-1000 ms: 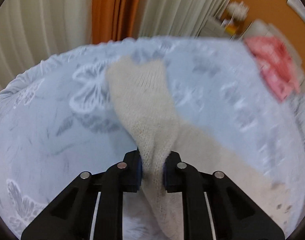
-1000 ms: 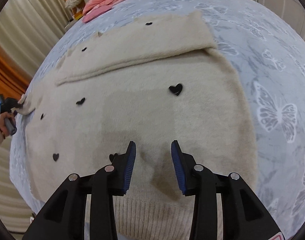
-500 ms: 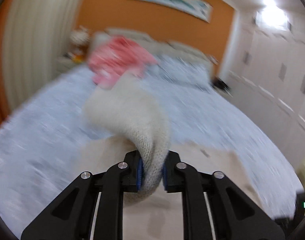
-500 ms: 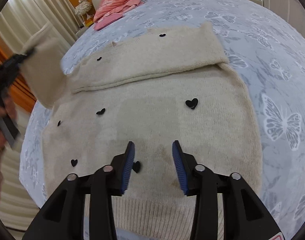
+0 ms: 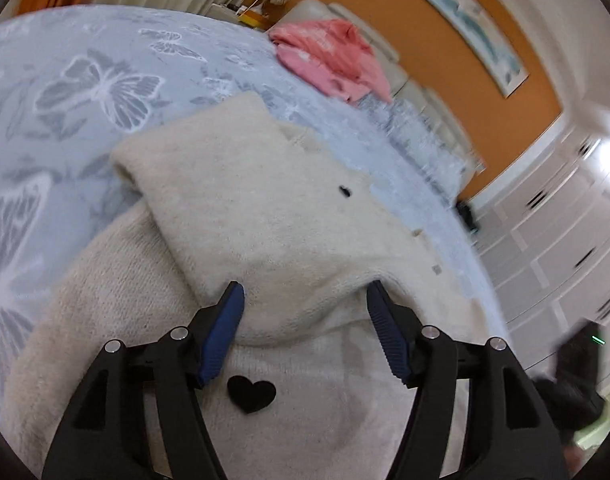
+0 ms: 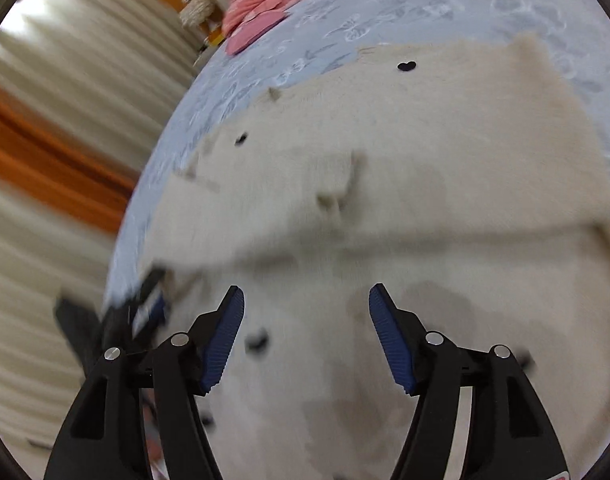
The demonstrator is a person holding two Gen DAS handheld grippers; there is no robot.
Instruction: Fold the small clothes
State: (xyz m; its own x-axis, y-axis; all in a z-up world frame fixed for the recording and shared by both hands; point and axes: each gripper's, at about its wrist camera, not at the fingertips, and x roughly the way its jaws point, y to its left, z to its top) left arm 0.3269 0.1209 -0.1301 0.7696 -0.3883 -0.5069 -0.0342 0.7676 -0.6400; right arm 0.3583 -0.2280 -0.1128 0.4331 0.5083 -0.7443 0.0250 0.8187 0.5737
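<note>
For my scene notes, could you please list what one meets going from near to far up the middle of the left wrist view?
Left tool, open → black heart patch → folded-over sleeve of the cream sweater → butterfly bedspread → pink garment → orange wall.

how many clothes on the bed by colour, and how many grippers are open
cream sweater: 1
pink garment pile: 1, pieces in it cannot be told apart
open grippers: 2, left gripper and right gripper
total: 2 clothing colours, 2 grippers
</note>
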